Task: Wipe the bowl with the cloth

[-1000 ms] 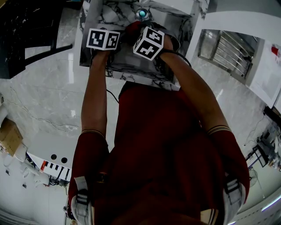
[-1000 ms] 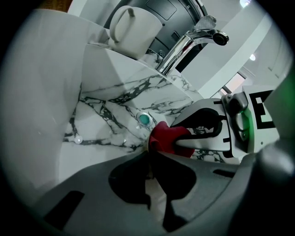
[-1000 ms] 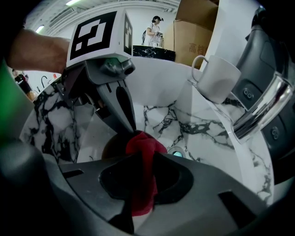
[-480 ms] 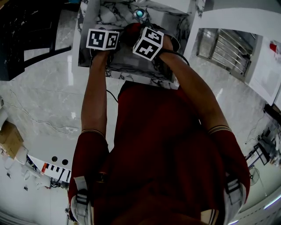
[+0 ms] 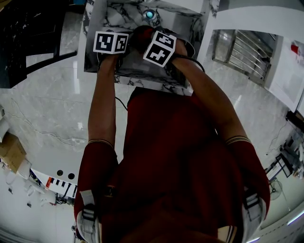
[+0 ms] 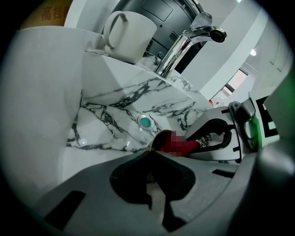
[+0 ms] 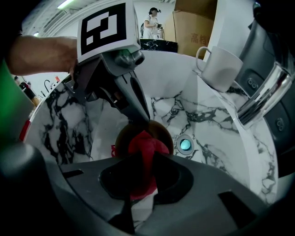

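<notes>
Overhead, a pale glossy floor (image 5: 42,114) surrounds the veined marble sink (image 5: 118,16) with its teal drain (image 5: 149,14); marker cubes hide both sets of jaws there. Right gripper view: right gripper (image 7: 143,159) clamped on the red cloth (image 7: 144,146), which is pressed into the brown bowl (image 7: 122,138) in the basin, beside the drain. Left gripper (image 6: 150,153) pinches the bowl rim. White mug (image 7: 221,67) on the ledge and chrome faucet (image 6: 184,44) show in the gripper views only.

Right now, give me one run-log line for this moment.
left gripper: shut on bowl rim | right gripper: shut on cloth, cloth in bowl | bowl in sink
</notes>
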A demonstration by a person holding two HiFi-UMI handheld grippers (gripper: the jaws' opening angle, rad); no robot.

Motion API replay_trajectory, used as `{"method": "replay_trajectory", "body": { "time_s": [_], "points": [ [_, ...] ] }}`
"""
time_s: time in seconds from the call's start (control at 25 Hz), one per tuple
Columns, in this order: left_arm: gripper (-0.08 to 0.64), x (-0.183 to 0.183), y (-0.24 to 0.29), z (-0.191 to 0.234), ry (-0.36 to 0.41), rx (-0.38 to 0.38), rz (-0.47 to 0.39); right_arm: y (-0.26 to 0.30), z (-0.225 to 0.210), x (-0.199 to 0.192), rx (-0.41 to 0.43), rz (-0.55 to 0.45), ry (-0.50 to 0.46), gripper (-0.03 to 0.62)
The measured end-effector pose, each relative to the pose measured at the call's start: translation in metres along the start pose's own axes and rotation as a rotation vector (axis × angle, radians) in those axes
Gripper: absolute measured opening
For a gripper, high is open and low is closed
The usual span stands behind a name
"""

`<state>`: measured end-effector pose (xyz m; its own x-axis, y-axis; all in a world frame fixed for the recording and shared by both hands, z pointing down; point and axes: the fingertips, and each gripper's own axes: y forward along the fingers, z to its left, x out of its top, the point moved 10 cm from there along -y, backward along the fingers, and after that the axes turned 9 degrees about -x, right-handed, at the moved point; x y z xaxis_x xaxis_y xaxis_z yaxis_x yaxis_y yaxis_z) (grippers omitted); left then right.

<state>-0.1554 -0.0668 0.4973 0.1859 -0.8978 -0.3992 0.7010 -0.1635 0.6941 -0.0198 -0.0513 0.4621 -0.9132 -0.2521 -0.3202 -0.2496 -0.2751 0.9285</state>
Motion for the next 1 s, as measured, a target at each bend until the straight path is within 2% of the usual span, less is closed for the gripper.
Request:
{"method": "replay_trajectory", "body": {
  "time_s": [0.64,1.0],
  "points": [
    [0.012,-0.004,-0.002,-0.003,-0.021,0.020,-0.014,-0.003,0.024,0.004,0.092,0.014,-0.030,0.064],
    [0.012,-0.003,-0.005,-0.005,-0.048,0.019,-0.035,0.000,0.027,0.015,0.122,-0.031,0.015,0.064]
  ]
}}
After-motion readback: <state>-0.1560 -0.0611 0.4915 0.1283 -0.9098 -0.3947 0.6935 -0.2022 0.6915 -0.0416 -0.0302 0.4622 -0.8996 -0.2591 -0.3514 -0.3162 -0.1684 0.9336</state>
